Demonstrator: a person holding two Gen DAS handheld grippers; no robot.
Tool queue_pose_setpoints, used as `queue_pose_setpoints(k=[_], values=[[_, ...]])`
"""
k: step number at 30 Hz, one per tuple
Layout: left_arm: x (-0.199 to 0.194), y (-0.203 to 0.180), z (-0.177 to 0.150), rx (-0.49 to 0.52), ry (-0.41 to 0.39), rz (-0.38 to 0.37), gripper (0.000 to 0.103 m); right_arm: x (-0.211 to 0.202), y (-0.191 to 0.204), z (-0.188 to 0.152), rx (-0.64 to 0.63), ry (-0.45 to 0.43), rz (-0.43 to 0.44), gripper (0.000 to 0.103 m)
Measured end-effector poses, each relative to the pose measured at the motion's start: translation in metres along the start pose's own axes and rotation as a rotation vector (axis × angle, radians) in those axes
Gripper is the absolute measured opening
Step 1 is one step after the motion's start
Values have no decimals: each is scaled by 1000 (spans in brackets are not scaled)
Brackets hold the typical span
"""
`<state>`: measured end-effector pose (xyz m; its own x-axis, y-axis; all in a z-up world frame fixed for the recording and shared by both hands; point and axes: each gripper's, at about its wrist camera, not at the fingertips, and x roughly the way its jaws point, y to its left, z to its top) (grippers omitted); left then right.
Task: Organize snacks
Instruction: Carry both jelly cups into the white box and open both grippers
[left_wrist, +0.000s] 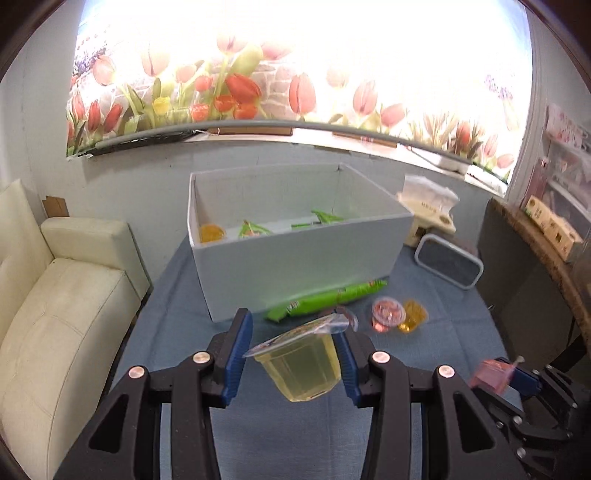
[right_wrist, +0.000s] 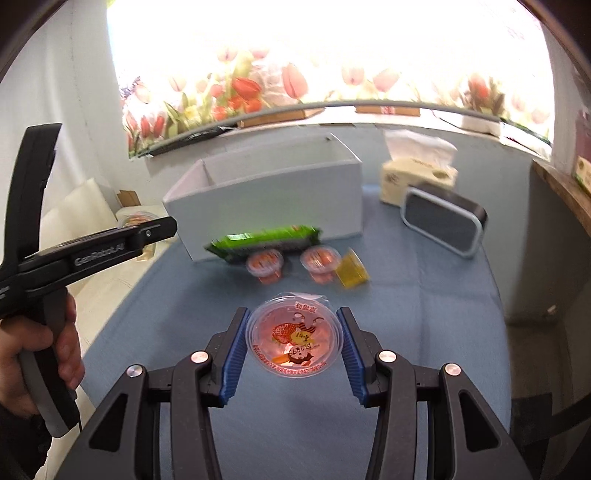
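Blue-clothed table, tulip mural behind. Left gripper raised off cloth, half closed on yellow jelly cup, tilted, foil lid peeling toward right pad. Right gripper half closed, pads flanking pink jelly cup; contact unclear. Beyond: two pink cups, yellow cup, green packet against white box at far edge. Tissue box, speaker far right corner.
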<state>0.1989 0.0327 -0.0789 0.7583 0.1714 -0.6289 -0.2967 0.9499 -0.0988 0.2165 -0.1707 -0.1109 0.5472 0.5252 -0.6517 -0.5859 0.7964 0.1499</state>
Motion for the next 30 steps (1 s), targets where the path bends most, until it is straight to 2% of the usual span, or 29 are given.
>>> queue_pose_setpoints(k=[9, 13, 17, 21, 24, 30], values=[[16, 36, 72, -23, -43, -40, 48, 33, 18, 87, -68, -52, 18, 51], [42, 51, 112, -31, -8, -110, 48, 60, 17, 131, -58, -59, 31, 51], [78, 58, 140, -13, 27, -113, 48, 91, 14, 172, -48, -60, 35, 51], [105, 59, 148, 33, 30, -86, 48, 122, 9, 205, -41, -81, 61, 51], [123, 64, 147, 19, 62, -102, 48, 147, 7, 222, -27, -58, 62, 51], [139, 68, 141, 21, 78, -97, 48, 164, 6, 227, -38, -43, 51, 51]])
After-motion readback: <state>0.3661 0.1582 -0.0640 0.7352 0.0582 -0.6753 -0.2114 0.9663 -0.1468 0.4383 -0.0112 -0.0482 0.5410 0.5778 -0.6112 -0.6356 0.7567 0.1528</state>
